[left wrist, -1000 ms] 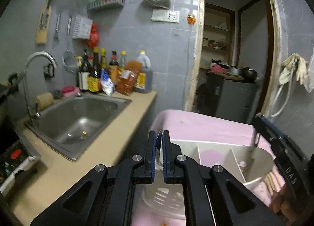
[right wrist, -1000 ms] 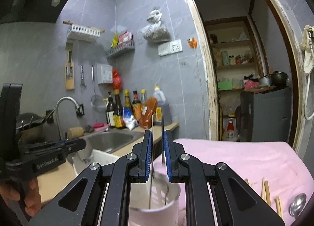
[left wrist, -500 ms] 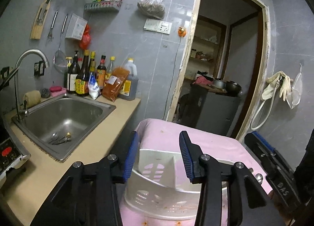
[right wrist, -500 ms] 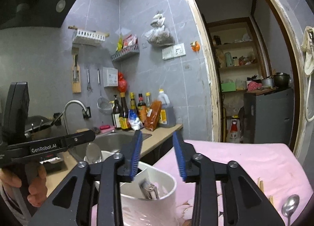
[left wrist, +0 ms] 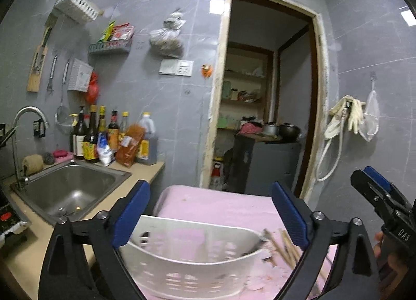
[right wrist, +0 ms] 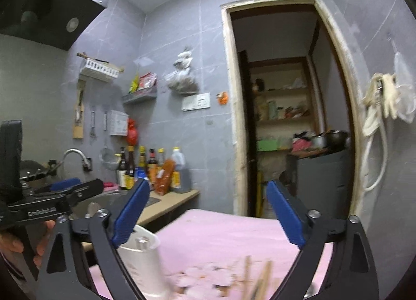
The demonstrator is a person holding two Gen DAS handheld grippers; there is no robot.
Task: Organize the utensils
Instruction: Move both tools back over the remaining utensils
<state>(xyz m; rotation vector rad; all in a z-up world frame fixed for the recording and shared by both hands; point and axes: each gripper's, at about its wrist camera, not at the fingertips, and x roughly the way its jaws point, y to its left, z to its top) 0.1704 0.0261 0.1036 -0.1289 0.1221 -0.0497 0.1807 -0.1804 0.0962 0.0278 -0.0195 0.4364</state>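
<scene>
A white slotted utensil basket [left wrist: 192, 261] sits on the pink-covered table [left wrist: 221, 203], low in the left wrist view. Wooden chopsticks [left wrist: 286, 245] lie on the cloth to its right. My left gripper [left wrist: 209, 185] hangs above and behind the basket, its jaws opening wide with nothing between them. The right gripper [left wrist: 369, 183] shows at that view's right edge. In the right wrist view, my right gripper [right wrist: 207, 183] is also opening and holds nothing. The basket [right wrist: 143, 261] is at lower left, blurred chopsticks [right wrist: 260, 276] lie on the cloth [right wrist: 228, 232], and the left gripper [right wrist: 78, 188] is at far left.
A steel sink [left wrist: 70, 190] is set in the beige counter [left wrist: 145, 170] left of the table, with sauce bottles [left wrist: 109, 138] along the wall behind it. An open doorway [left wrist: 260, 117] lies straight ahead. A hose and gloves [left wrist: 345, 117] hang on the right wall.
Both grippers went from shut to wide open and drew back and up. The left let go of the basket's edge. The right released a thin metal utensil into the basket.
</scene>
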